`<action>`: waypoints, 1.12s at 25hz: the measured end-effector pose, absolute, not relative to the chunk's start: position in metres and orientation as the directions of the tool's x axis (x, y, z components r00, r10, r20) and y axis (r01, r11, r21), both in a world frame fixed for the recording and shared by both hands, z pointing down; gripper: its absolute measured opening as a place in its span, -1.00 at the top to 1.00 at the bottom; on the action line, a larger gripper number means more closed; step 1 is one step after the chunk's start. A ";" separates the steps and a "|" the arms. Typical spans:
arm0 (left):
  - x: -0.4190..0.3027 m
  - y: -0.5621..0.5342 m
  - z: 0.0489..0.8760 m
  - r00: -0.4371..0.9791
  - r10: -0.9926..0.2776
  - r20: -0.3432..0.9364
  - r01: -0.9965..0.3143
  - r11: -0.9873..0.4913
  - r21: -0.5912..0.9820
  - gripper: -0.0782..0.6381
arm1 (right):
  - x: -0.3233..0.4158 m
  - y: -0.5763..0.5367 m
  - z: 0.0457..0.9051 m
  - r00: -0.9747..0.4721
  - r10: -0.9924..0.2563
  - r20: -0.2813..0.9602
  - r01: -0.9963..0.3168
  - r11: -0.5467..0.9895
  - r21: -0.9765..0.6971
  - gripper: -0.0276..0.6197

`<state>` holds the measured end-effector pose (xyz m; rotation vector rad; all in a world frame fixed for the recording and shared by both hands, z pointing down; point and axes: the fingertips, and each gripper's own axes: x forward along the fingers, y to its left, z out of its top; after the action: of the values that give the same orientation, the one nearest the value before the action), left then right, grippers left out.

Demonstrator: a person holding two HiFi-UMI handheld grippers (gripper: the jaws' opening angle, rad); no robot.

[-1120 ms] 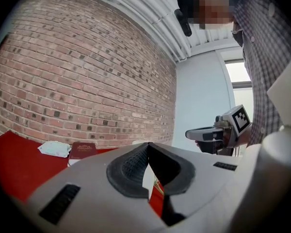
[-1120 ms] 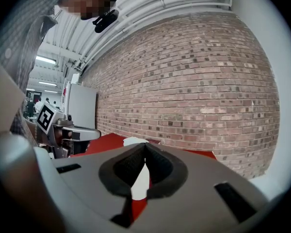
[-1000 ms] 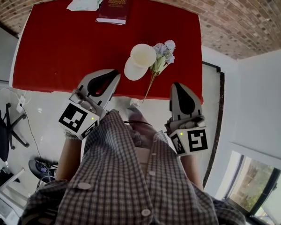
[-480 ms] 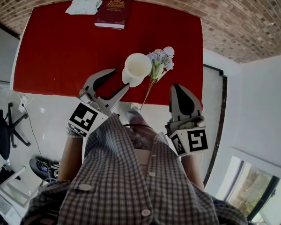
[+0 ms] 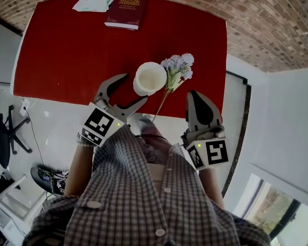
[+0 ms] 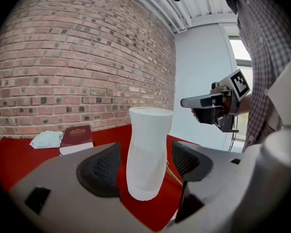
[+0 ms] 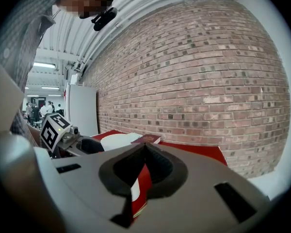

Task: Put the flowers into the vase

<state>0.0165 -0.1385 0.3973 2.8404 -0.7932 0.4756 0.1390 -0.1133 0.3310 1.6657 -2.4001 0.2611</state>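
A white vase (image 5: 150,78) stands upright on the red table (image 5: 61,50) near its front edge. Pale blue-white flowers (image 5: 177,68) lie on the table to the vase's right, their stem running out over the table's edge. My left gripper (image 5: 133,90) is low at the vase, and its jaws are opening. In the left gripper view the vase (image 6: 148,152) sits in the gap of that gripper (image 6: 144,165), and neither pad touches it. My right gripper (image 5: 195,95) is shut and empty, below and to the right of the flowers. The right gripper view shows this gripper (image 7: 144,152) shut, with the vase (image 7: 117,141) to its left.
A maroon book (image 5: 126,8) and a white packet (image 5: 92,2) lie at the table's far edge against the brick wall. A black office chair (image 5: 5,137) stands on the floor at the left. The person's checked shirt fills the lower part of the head view.
The left gripper's jaws went from shut to wide apart, and it moved forward and down to the vase. The right gripper stayed shut and barely shifted.
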 end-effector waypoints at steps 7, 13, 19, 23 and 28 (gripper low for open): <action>0.030 -0.148 0.411 0.811 -0.456 0.367 -0.516 -0.853 0.080 -0.18 | 0.146 -0.118 0.341 -0.331 -0.888 0.319 -0.941 0.337 -0.039 0.90; 0.040 -0.154 0.416 0.818 -0.441 0.370 -0.500 -0.863 0.076 -0.19 | 0.148 -0.125 0.346 -0.344 -0.889 0.302 -0.936 0.352 -0.030 0.90; 0.051 -0.156 0.418 0.834 -0.421 0.356 -0.469 -0.882 0.054 -0.18 | 0.152 -0.129 0.362 -0.341 -0.866 0.365 -0.936 0.348 -0.049 0.90; 0.050 -0.157 0.419 0.839 -0.429 0.334 -0.474 -0.878 0.065 -0.18 | 0.156 -0.136 0.374 -0.332 -0.849 0.412 -0.936 0.350 -0.034 0.90; 0.051 -0.156 0.419 0.841 -0.427 0.332 -0.473 -0.879 0.067 -0.17 | 0.164 -0.142 0.396 -0.291 -0.800 0.525 -0.949 0.312 -0.052 0.89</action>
<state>0.0509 -0.1561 0.4190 2.8727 -0.7064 0.4662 0.1642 -0.1424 0.3962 1.5549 -2.1812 0.5020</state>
